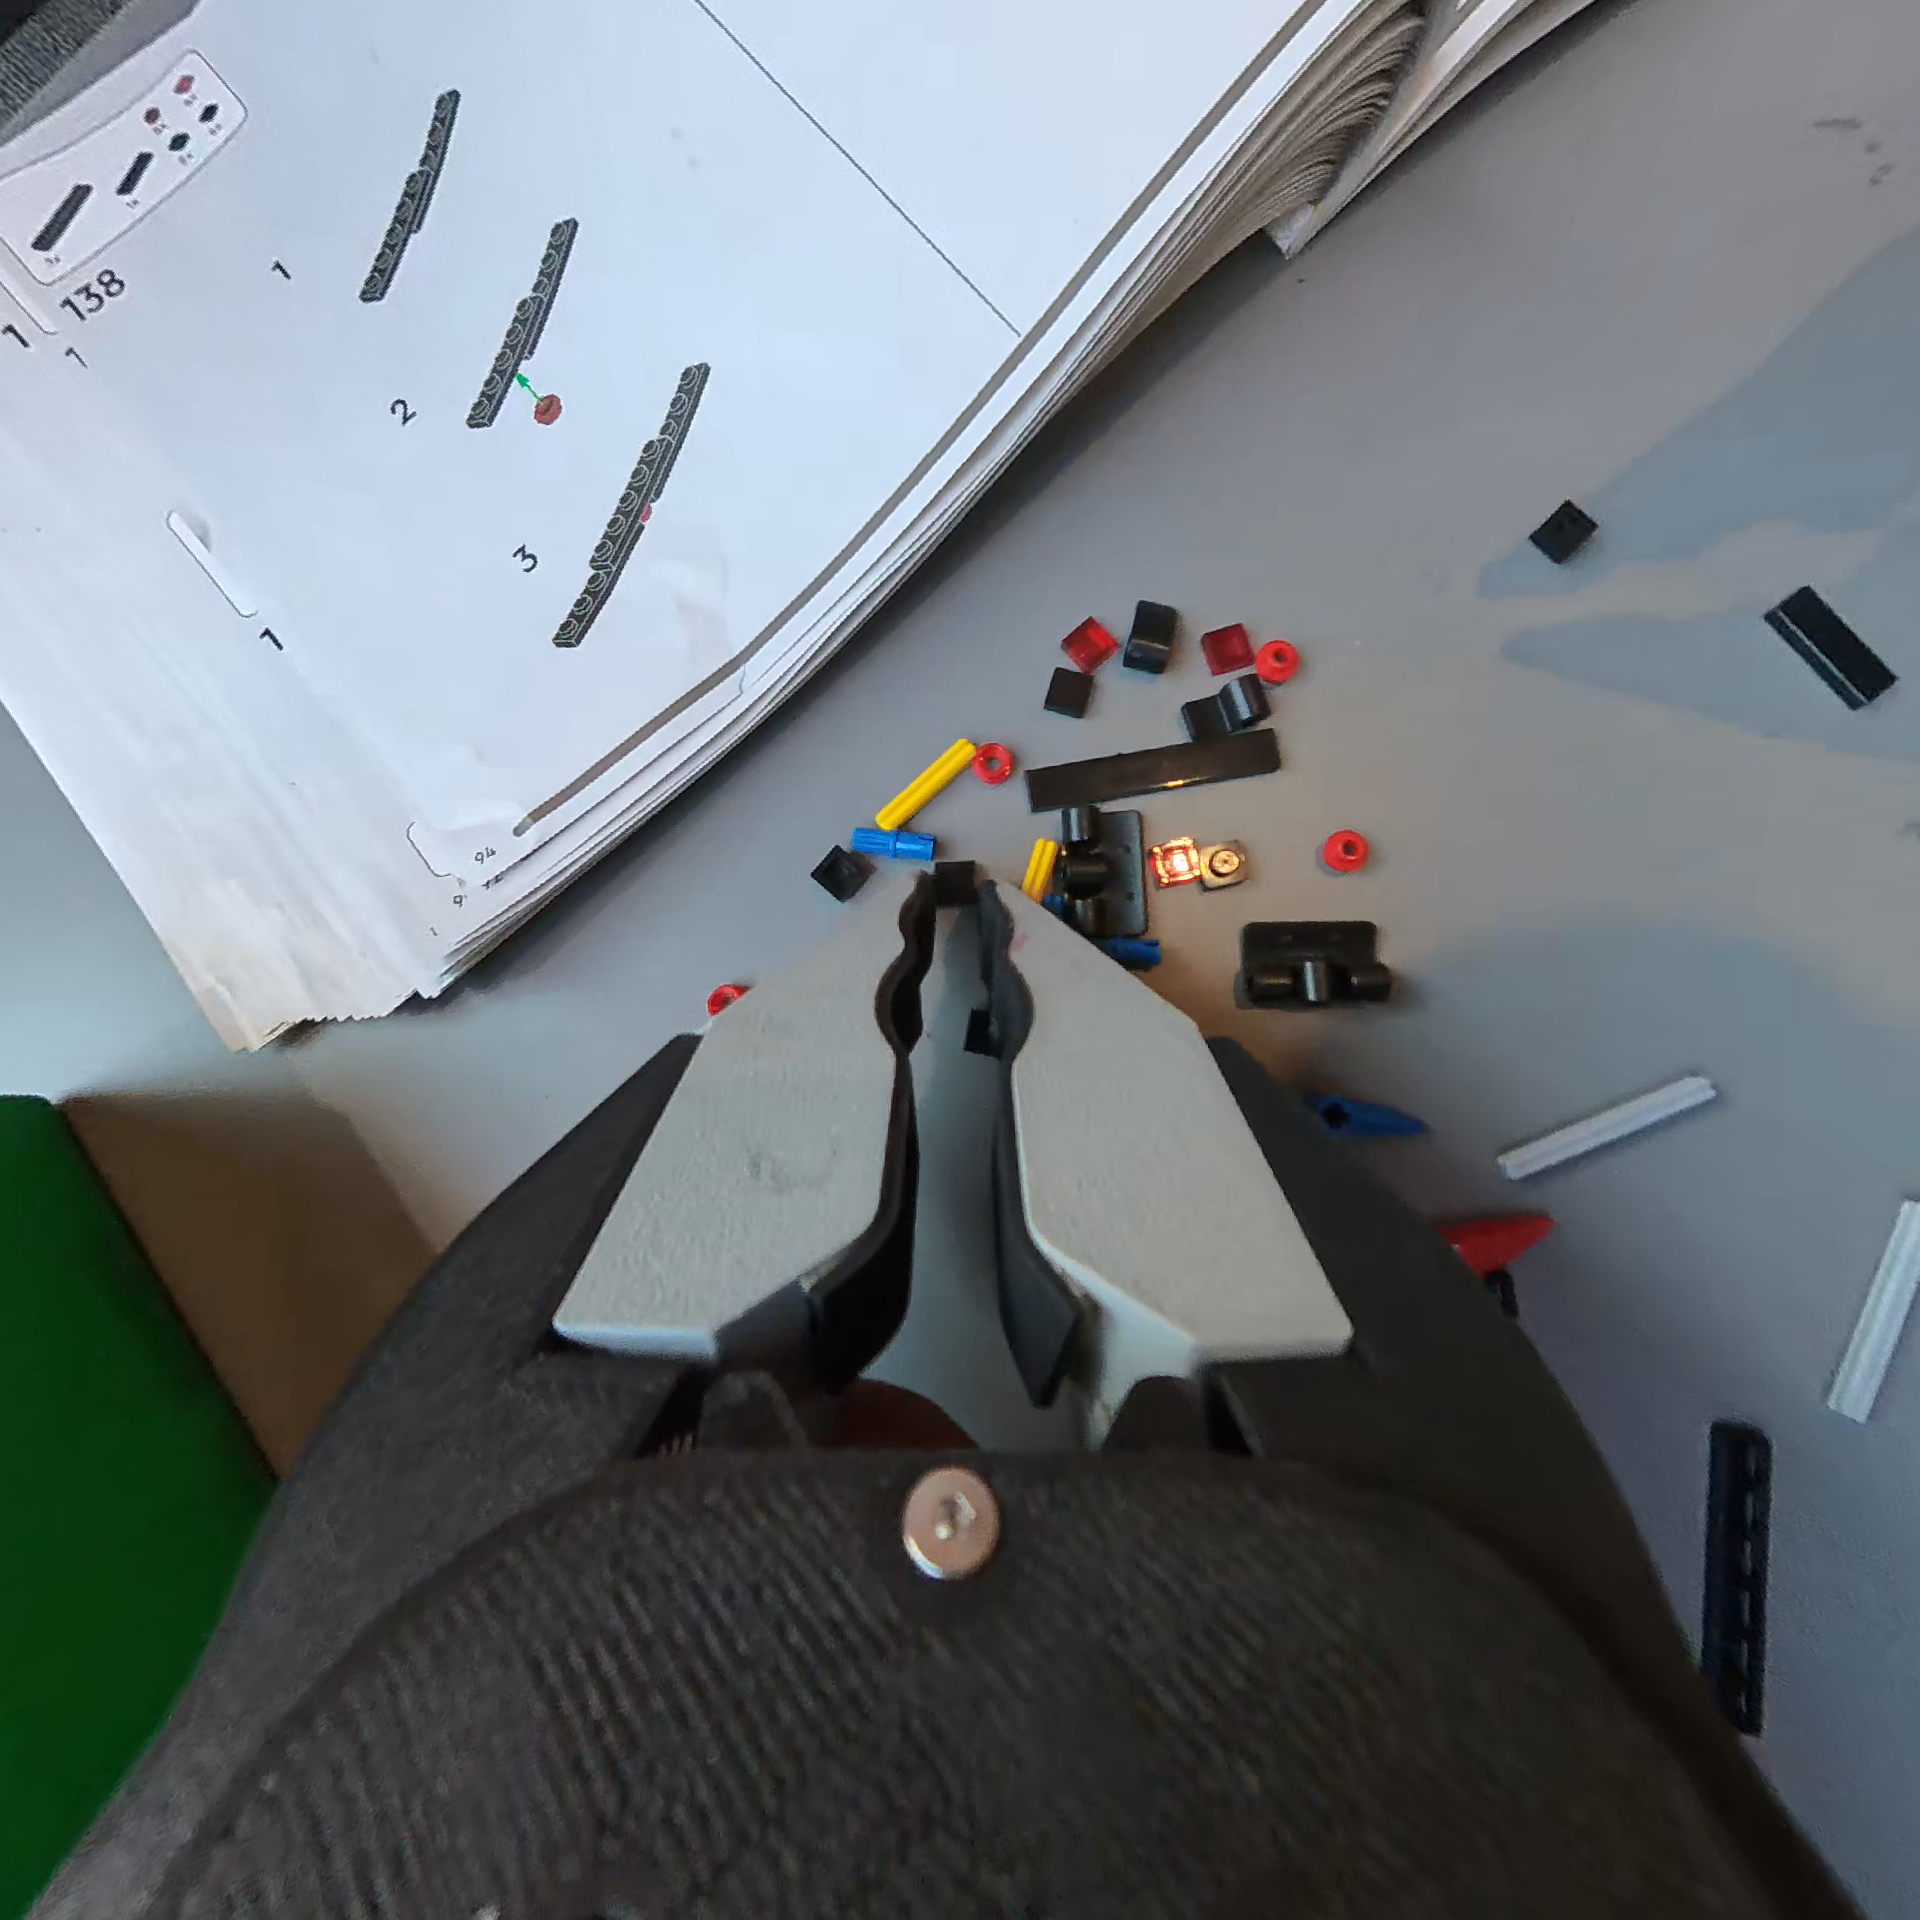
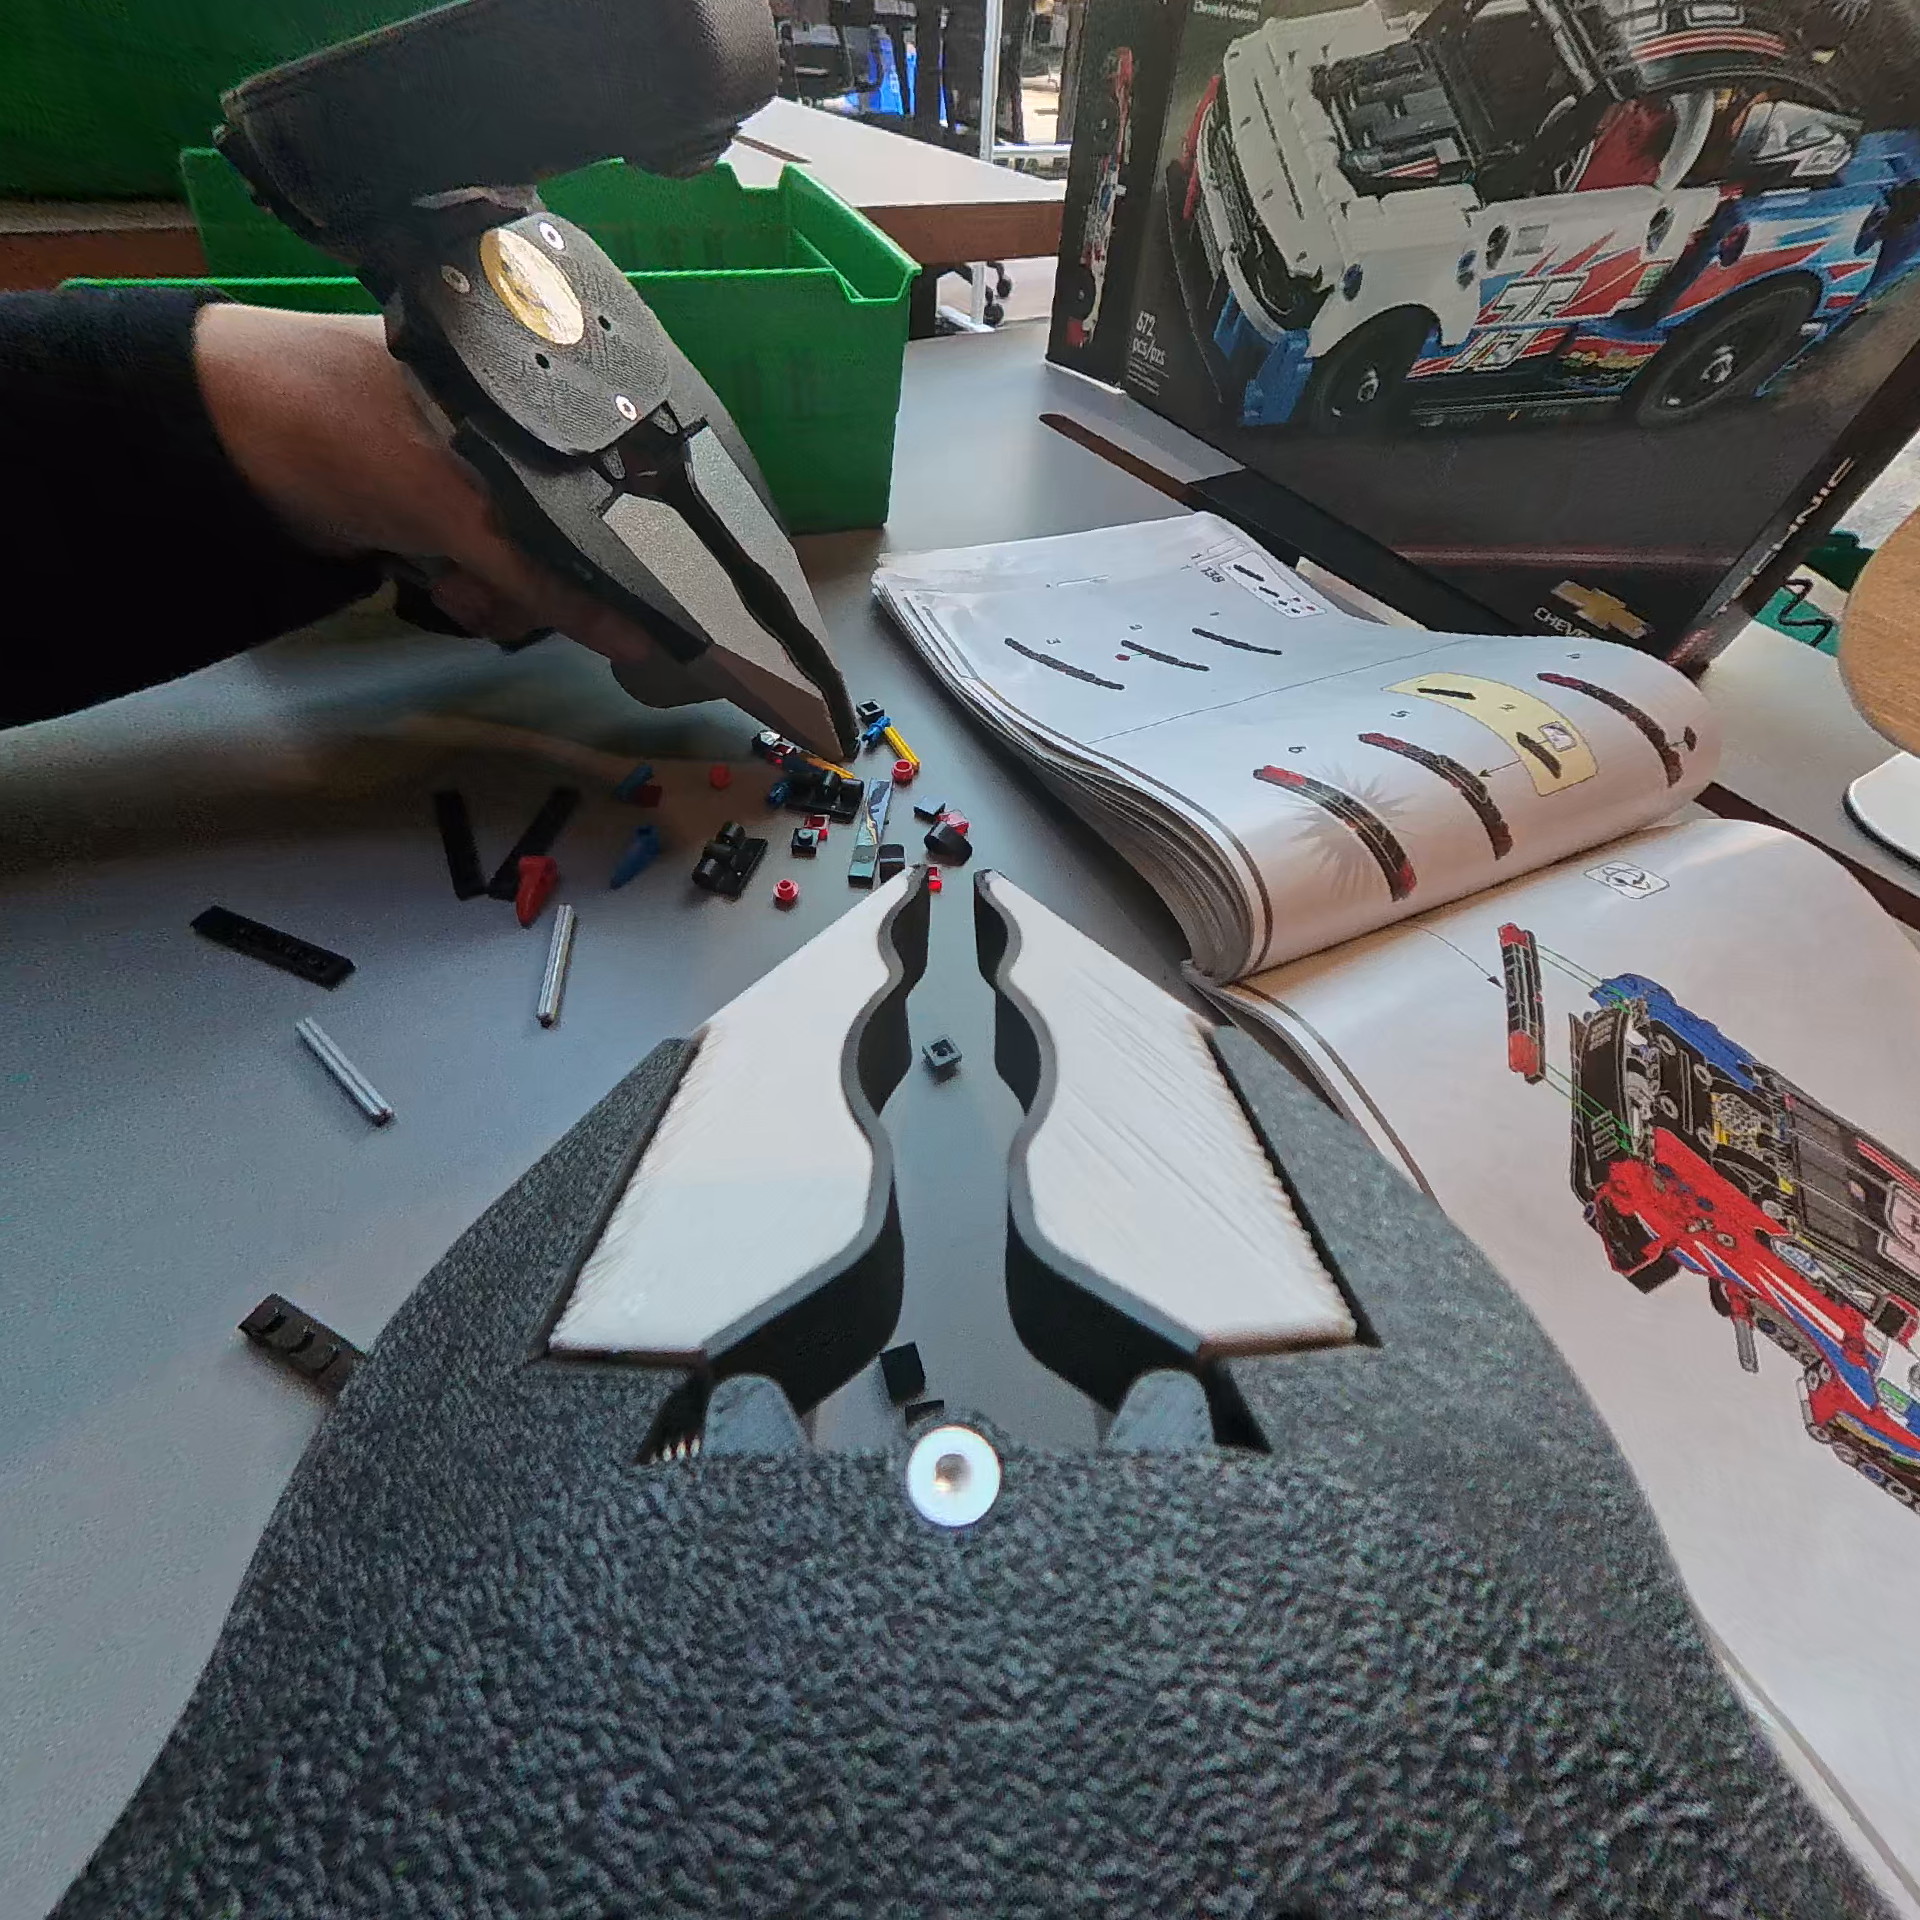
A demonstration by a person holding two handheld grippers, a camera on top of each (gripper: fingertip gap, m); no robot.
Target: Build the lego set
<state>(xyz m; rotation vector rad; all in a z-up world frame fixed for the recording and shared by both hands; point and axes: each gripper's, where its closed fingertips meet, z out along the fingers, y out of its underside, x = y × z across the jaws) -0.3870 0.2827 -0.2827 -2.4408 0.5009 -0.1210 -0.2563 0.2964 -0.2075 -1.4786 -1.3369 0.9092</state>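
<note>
Pinching a small black piece, the left gripper hides what the right gripper (jaws parted, empty) shows — the set's box.

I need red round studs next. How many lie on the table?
4 studs: one by the yellow axle, one above the black clip, one rightmost, one half hidden behind the left gripper; others may be hidden.

Loose bricks crowd the middle of the worktop, hemmed on the right by the open manual, with the set's box along the far edge beyond it. A green bin blocks the far left. The left gripper stands in the pile. Near the front left edge, scattered rods leave bare gaps.
</note>
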